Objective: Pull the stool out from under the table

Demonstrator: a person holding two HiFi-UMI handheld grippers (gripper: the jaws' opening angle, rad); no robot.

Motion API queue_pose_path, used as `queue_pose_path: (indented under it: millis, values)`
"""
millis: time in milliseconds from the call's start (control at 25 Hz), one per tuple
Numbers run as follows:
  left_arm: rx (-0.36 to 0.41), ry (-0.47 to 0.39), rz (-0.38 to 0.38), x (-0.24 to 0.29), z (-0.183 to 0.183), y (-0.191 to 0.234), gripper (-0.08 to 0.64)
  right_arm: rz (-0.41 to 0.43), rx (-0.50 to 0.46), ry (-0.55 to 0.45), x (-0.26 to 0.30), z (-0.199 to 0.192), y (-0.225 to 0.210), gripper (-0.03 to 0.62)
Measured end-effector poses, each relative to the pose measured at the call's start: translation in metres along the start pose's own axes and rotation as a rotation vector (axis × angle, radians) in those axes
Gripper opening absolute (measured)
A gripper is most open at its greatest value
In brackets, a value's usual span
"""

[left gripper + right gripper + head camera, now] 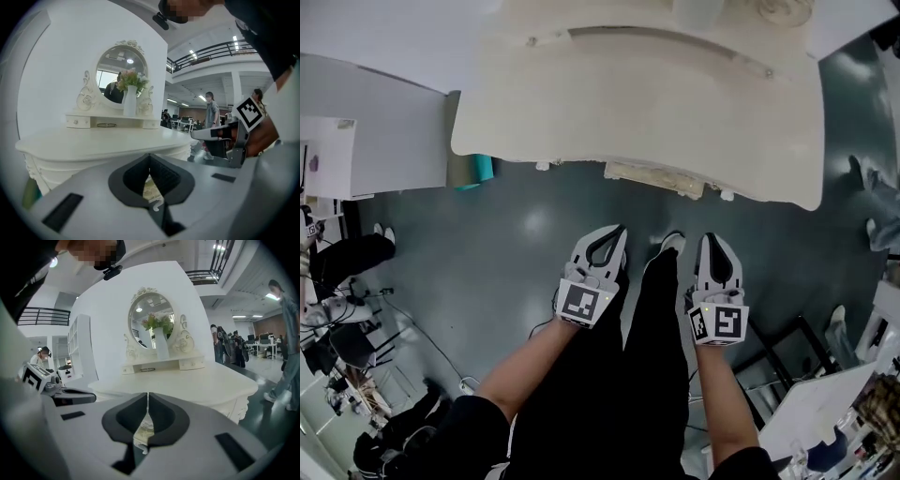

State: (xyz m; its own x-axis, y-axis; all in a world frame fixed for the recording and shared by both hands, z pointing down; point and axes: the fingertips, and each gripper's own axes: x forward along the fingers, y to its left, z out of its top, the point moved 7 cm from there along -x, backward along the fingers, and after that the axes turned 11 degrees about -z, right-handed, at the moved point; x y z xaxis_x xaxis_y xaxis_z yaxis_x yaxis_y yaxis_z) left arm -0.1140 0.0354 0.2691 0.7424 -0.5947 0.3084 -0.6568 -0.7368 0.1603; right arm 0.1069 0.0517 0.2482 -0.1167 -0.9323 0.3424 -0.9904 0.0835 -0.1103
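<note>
In front of a cream-white, curved-front wooden desk (637,103) topped by an oval mirror (119,75), two grey hand-held grippers hovered side by side above the dark glossy floor (516,253). The left gripper (609,242) and right gripper (715,246) each had jaws pressed together, pinching nothing. The cream cushioned stool (652,179) sat tucked beneath the desk, only its front edge showing, ahead of both grippers. To do this well, the jaws would likely need to spread, take that front edge on both sides, then draw back evenly and level.
</note>
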Motion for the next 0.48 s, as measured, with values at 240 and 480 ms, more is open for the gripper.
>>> queue_pose_path:
  millis: [240,480]
  values:
    - [-0.023,0.043,0.024,0.024,-0.048,0.023,0.005,-0.007,-0.008,0.066,0.029,-0.051,-0.026,0.02]
    - [-0.017,0.081,0.118,0.038,-0.11,0.05,0.005,-0.061,0.037,0.146,0.055,-0.117,-0.057,0.02]
